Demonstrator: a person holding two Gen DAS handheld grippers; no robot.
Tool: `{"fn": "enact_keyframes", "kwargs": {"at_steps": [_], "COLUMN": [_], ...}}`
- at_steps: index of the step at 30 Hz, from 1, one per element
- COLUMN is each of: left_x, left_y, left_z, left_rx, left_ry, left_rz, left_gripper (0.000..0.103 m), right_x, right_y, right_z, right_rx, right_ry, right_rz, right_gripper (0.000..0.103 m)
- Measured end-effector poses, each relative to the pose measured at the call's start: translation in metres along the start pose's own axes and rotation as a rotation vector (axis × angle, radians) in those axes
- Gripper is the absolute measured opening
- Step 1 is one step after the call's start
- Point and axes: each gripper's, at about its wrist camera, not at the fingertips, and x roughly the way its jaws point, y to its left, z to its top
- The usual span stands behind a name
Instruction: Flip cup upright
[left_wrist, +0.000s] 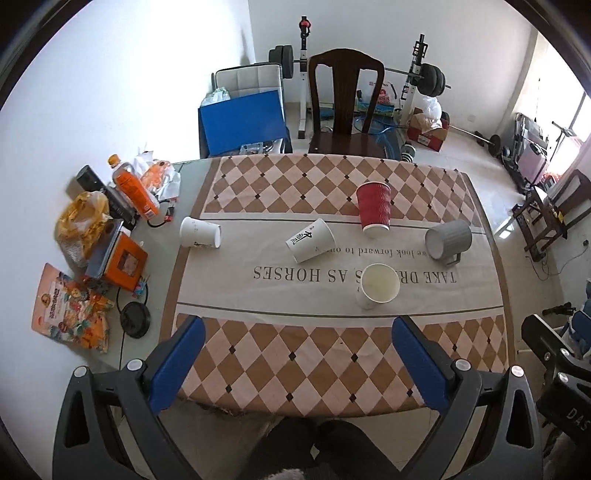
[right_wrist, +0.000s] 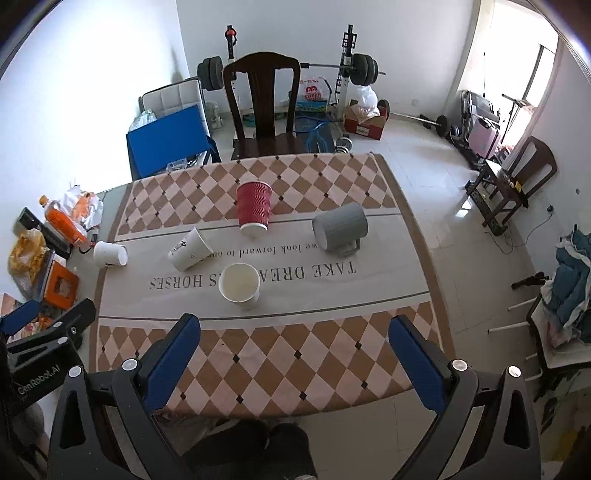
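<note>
A checked cloth (left_wrist: 295, 354) covers the table in a room with a chair and weights behind. Both grippers hang over its near edge, left gripper (left_wrist: 295, 354) and right gripper (right_wrist: 293, 350) each spread wide and empty. Just ahead stands an upright white cup (right_wrist: 240, 284), seemingly empty. Beyond it lie the tipped ones: a printed cup (right_wrist: 188, 249) on its side, mouth away and right; a red cup (right_wrist: 254, 212); a grey mug (right_wrist: 340, 227), nearer the right gripper; a plain cup (left_wrist: 199, 232) far left
</note>
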Motion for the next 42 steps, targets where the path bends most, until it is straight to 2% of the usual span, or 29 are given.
{"fn": "enact_keyframes", "kwargs": {"at_steps": [7,12,42], "left_x": [-0.02,-0.031,-0.047], "left_y": [0.0,0.001,0.001], "left_z": [-0.004,-0.005,-0.004], "left_rx": [-0.006,-0.005,0.0], "left_ry": [-0.006,-0.024,-0.037], "left_rz": [0.011,0.019,0.011], "left_gripper": [0.103,0.103,0.103], "right_x": [-0.032,-0.041,-0.041], "right_y": [0.003,0.004,0.004], "right_z": [0.006,0.007,0.009], "right_rx": [-0.03,-0.037,-0.046], "right_ry": [-0.016,-0.025,-0.008], "right_rz": [0.028,0.041,0.039], "right_gripper": [0.103,0.103,0.103]}}
